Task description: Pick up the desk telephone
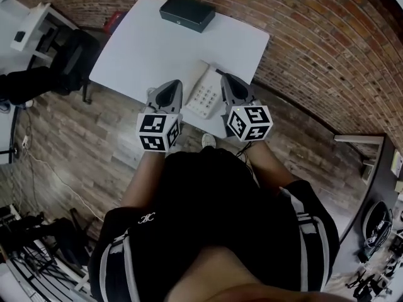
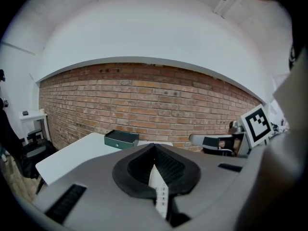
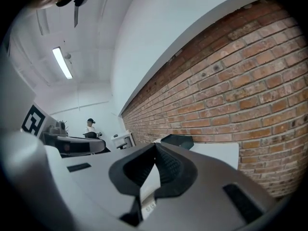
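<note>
- Nearest to the head camera is the person's black shirt (image 1: 214,212), filling the 6 o'clock part of the head view.
- Just above it, both forearms reach toward 12 o'clock, and each hand holds one gripper.
- The left gripper (image 1: 175,84) is at about 11 o'clock from the shirt, with its marker cube (image 1: 157,131) at the rear end.
- The right gripper (image 1: 225,79) is at about 1 o'clock, and its own marker cube (image 1: 250,122) is turned a little to the outside.
- The desk telephone (image 1: 204,93) is white and lies on the white table (image 1: 151,49), close to the near edge, between the two grippers.
- Both grippers are just beside the telephone; whether they touch it cannot be told.
- In the left gripper view the jaws are pressed together at the tips with nothing between them; part of the telephone's keypad shows lower down, through the gap behind the tips.
- In the right gripper view the jaws are also fully together and hold nothing.
- A dark box (image 1: 187,12) stands at the far edge of the table, at 12 o'clock from the telephone and well apart from it.
- A brick wall (image 1: 302,55) runs behind the table, from 12 to 3 o'clock.
</note>
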Tool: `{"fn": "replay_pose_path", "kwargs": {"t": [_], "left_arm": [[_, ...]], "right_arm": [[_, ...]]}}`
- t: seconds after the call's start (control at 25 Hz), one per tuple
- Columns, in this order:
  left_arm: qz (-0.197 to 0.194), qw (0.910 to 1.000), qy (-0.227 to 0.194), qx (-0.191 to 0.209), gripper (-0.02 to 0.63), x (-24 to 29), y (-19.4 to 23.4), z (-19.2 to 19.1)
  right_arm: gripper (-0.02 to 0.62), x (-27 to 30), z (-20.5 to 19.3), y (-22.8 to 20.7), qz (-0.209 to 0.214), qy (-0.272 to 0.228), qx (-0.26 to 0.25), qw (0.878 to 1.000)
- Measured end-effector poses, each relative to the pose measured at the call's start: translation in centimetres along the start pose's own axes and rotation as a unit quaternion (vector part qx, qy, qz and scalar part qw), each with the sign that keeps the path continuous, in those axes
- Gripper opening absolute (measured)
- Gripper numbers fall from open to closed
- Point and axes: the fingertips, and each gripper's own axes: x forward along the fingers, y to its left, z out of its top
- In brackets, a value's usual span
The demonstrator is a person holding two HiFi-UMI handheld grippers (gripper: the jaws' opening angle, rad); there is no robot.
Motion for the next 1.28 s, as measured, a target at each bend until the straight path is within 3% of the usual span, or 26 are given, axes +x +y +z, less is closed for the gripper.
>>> {"fn": "replay_pose_path", "kwargs": {"t": [0.32, 0.68, 0.84, 1.0, 1.16, 1.28], "left_arm": [[-0.028, 0.9992, 0.027, 0.002, 0.002, 3.6, 1.5, -0.8], [-0.109, 0.9912, 0.070, 0.031, 0.002, 7.9, 4.9, -1.6], [-0.149, 0.9832, 0.098, 0.037, 0.002, 9.7, 6.6, -2.3], [-0.227, 0.9643, 0.134, 0.029, 0.002, 11.4, 6.8, -3.9], [-0.312, 0.9325, 0.179, -0.036, 0.003, 12.5, 6.7, -6.6], [-0.347, 0.9120, 0.203, -0.082, 0.003, 13.3, 7.0, -8.3]], "right_arm": [[-0.002, 1.6, -0.6, -2.3, -0.036, 0.009, 0.018, 0.999], [-0.002, 2.4, -3.1, -5.1, -0.134, 0.024, 0.053, 0.989], [-0.002, 2.6, -4.4, -5.9, -0.169, 0.038, 0.077, 0.982], [-0.002, 3.0, -6.3, -6.3, -0.167, 0.055, 0.120, 0.977], [0.000, 2.8, -9.3, -6.6, -0.154, 0.068, 0.186, 0.968], [0.000, 2.2, -10.8, -7.4, -0.142, 0.065, 0.231, 0.960]]}}
